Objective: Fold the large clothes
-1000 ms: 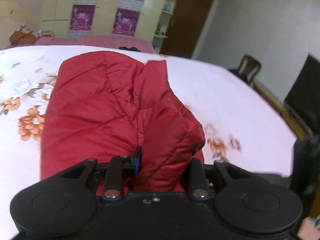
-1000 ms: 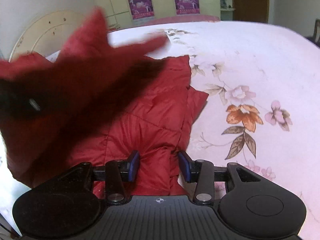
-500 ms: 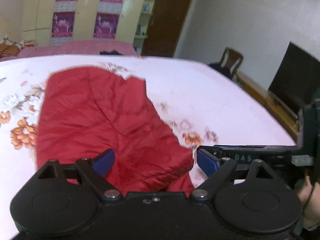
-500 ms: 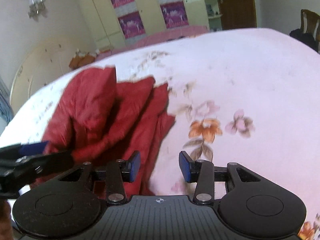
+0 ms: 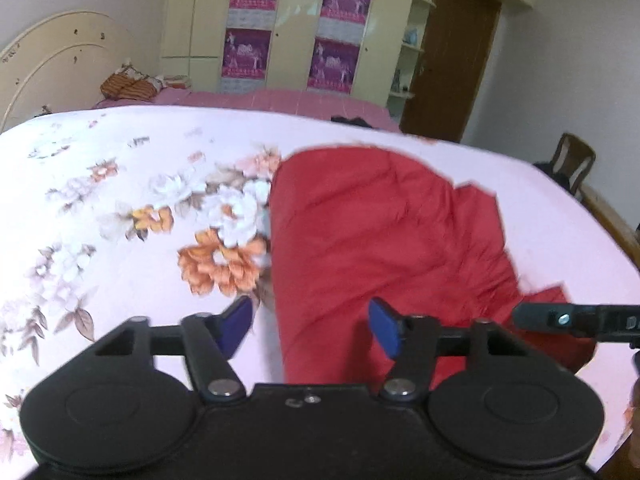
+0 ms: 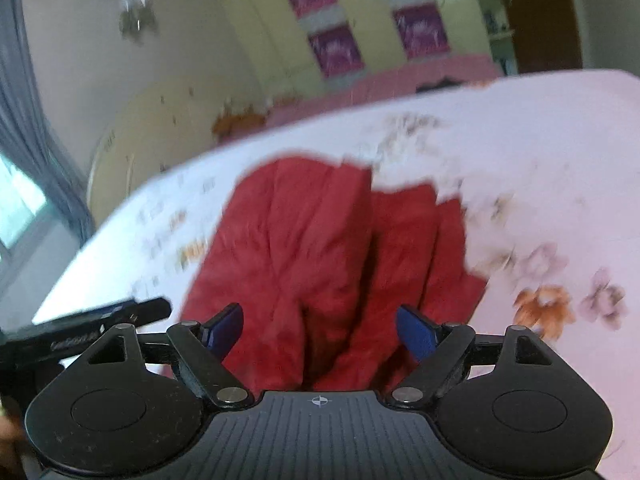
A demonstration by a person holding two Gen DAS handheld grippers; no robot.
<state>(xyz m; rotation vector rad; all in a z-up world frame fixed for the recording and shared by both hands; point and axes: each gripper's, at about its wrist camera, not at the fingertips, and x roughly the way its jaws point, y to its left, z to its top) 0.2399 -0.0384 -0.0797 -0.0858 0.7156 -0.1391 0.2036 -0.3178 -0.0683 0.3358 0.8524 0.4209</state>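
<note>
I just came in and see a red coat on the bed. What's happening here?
A person is folding a red padded jacket on a floral bedsheet, with a handheld gripper in each hand. Right now neither grips it: the left gripper has its jaws apart and closing, the right gripper is opening, and both hang just above the fabric. The jacket lies partly folded into a long bundle, with layers stacked along one side.

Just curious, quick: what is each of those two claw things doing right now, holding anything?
Left gripper: fingers apart and closing, gripping nothing; red jacket lies beyond.
Right gripper: fingers apart and opening, gripping nothing.
</note>
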